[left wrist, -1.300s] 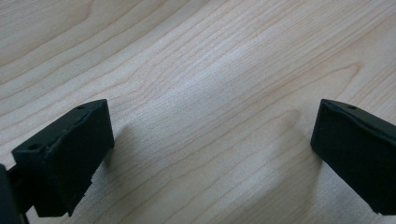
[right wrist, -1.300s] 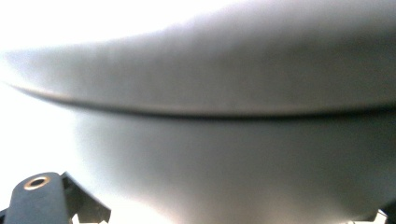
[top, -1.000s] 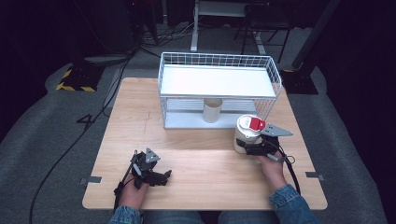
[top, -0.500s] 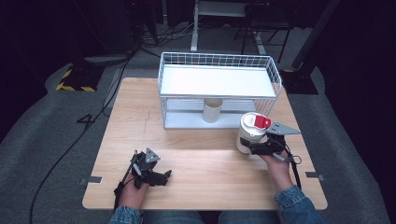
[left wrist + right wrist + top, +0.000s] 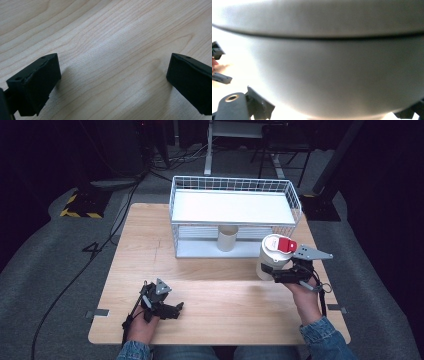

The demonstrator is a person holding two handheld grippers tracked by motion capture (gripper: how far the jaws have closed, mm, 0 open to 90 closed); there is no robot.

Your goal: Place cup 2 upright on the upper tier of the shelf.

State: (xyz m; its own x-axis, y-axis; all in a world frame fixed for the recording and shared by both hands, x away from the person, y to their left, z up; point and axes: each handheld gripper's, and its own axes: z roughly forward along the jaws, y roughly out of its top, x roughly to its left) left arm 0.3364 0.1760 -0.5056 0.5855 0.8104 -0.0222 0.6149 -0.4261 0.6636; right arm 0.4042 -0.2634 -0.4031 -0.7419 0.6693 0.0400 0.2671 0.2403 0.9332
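While the wooden table (image 5: pixel 210 285) carries a white wire rack (image 5: pixel 235 215) sheltering a small cup (image 5: pixel 227 238), the right gripper (image 5: pixel 280 272) clamps a white canister (image 5: pixel 273 256); the left gripper (image 5: pixel 167 309) rests spread wide.

On the table (image 5: pixel 215 285), the left gripper (image 5: pixel 172 309) is set low at the near edge, and bare tabletop (image 5: pixel 112 57) is seen between and ahead of its widely parted jaws. Well off to that gripper's right, the right gripper (image 5: pixel 272 272) is held at the table's right side, and a canister (image 5: pixel 272 255) is clasped at its jaws, pressed right up against its camera (image 5: pixel 324 75). Ahead and to the left of the right gripper, a wire rack (image 5: pixel 235 215) is placed at the table's far side. Under the rack's upper shelf, a cup (image 5: pixel 227 237) is stood, just left of the canister and beyond it.
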